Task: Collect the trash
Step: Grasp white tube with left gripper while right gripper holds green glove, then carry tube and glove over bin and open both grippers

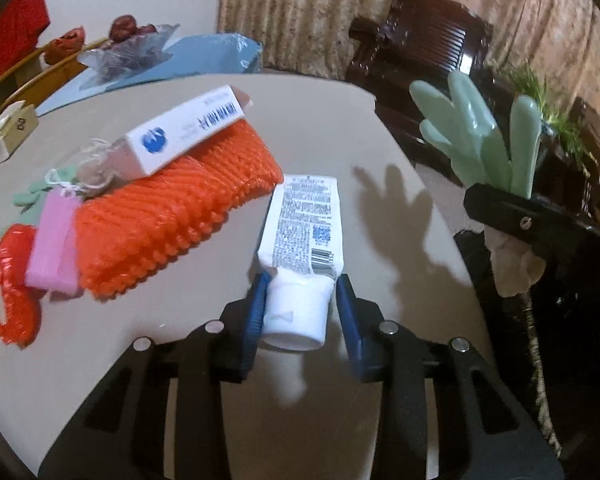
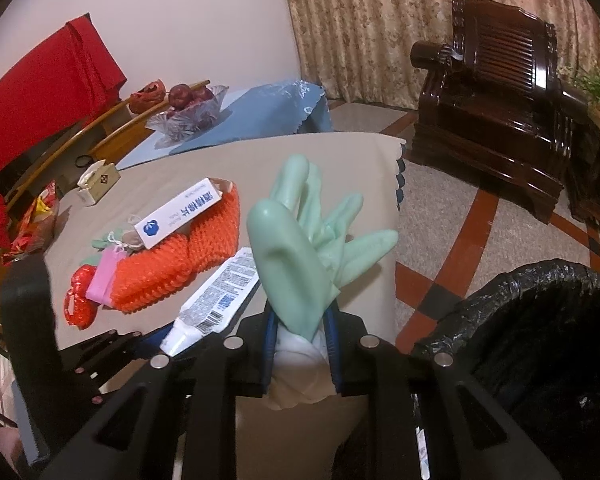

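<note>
A white toothpaste tube (image 1: 304, 220) with a barcode label has its cap end between the blue pads of my left gripper (image 1: 302, 284). The pads press on the cap and the gripper is shut on it; the cap end casts a shadow on the beige table (image 1: 332, 120). The tube (image 2: 220, 296) also shows at the table's near edge in the right wrist view. My right gripper (image 2: 300, 320) is shut on the pale cuff of a mint green rubber glove (image 2: 296, 248). The glove stands fingers up, beyond the table's right edge in the left wrist view (image 1: 480, 132).
An orange mesh bag (image 1: 172, 216) lies left of the tube under a white-and-blue carton (image 1: 184, 136), with a pink sponge (image 1: 54, 240) beside it. A bin lined with a black bag (image 2: 540, 320) stands on the floor to the right. A dark wooden armchair (image 2: 496, 92) is behind.
</note>
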A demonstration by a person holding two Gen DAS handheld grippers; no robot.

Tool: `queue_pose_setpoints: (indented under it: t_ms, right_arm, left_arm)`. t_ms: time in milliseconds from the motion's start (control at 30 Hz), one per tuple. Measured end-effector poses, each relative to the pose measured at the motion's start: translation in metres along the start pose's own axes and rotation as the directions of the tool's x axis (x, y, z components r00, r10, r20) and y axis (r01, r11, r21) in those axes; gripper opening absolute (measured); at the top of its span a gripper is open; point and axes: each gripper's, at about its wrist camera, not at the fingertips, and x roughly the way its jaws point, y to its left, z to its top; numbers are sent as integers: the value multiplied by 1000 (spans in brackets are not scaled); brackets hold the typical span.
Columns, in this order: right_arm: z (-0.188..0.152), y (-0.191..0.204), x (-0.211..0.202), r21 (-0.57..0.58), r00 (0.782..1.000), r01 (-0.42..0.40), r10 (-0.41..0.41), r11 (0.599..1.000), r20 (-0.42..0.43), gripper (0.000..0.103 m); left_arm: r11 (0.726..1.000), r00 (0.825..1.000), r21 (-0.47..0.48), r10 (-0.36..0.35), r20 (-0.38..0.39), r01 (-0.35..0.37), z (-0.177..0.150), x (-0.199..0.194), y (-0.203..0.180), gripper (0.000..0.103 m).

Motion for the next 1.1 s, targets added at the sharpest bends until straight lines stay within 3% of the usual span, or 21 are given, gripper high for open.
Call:
queue_pose_setpoints:
  t_ms: [433,733,1100]
  right_arm:
    - [-2,8,-32,-24,999,-39,39,999,19,22]
    - [-16,10,-33,-24,999,-43,42,999,-20,22]
    - [-14,8,-62,-27,999,-37,38,999,30,22]
  left_arm:
    - [999,996,-21,-26,84,28,-2,-54,-6,31]
    - [999,1000,-41,-25,9,26,-23,-46,-2,30]
    - [998,989,-11,-52,135,54,-8,-97,-15,30]
